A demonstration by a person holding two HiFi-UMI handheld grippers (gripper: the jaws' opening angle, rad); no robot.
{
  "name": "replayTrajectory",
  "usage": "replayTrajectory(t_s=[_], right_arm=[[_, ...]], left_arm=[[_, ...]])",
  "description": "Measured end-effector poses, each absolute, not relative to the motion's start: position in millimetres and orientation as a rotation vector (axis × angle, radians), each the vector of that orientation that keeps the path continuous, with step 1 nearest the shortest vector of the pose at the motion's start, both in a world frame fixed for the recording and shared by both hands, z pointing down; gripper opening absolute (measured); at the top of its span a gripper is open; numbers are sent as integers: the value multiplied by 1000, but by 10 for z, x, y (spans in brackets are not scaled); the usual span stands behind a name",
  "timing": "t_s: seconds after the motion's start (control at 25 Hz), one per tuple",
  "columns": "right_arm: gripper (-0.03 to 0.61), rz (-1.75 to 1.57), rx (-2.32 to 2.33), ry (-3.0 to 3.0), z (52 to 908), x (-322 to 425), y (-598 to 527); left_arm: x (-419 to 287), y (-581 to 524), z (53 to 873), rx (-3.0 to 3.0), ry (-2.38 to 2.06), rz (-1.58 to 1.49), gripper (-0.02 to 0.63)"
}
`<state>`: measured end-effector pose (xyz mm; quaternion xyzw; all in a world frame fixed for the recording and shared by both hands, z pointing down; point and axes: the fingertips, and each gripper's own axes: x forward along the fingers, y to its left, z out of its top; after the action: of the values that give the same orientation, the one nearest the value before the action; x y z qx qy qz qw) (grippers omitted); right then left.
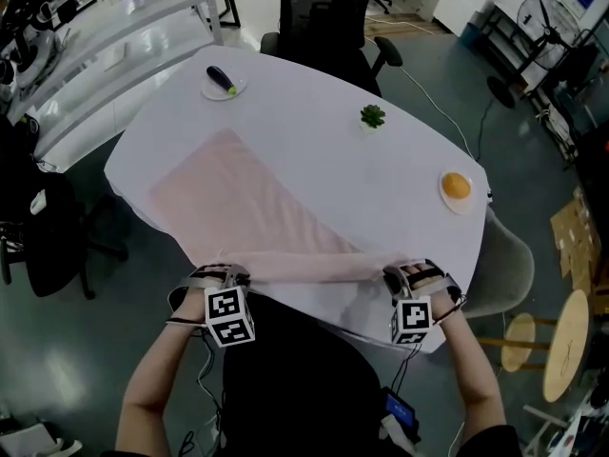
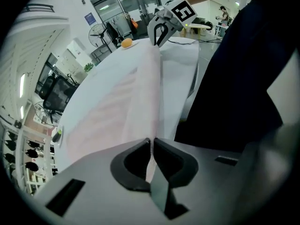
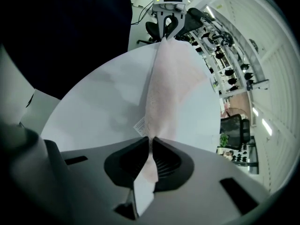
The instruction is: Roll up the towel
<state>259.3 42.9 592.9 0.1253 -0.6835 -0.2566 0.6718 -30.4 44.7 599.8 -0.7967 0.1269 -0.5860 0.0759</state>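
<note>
A pale pink towel (image 1: 247, 212) lies spread on the white table (image 1: 314, 112), its near edge lifted and pulled taut between both grippers. My left gripper (image 1: 231, 276) is shut on the towel's near left corner. My right gripper (image 1: 398, 276) is shut on the near right corner. In the left gripper view the towel (image 2: 136, 93) runs from my jaws (image 2: 151, 144) up to the right gripper (image 2: 161, 32). From the right gripper's jaws (image 3: 151, 143) the towel (image 3: 166, 78) stretches across to the left gripper (image 3: 167, 29).
A plate with a dark vegetable (image 1: 225, 82) stands at the table's far left. A green sprig (image 1: 372, 115) lies far centre. An orange on a plate (image 1: 457, 188) is at the right edge. An office chair (image 1: 328, 22) stands behind the table.
</note>
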Motion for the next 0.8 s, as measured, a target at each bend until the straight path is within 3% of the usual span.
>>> replayTrajectory(t_s=[0.8], right_arm=[[41, 37, 242, -1693, 5972, 2688, -199]], left_arm=[[-317, -272, 5869, -2462, 355, -1778, 35]])
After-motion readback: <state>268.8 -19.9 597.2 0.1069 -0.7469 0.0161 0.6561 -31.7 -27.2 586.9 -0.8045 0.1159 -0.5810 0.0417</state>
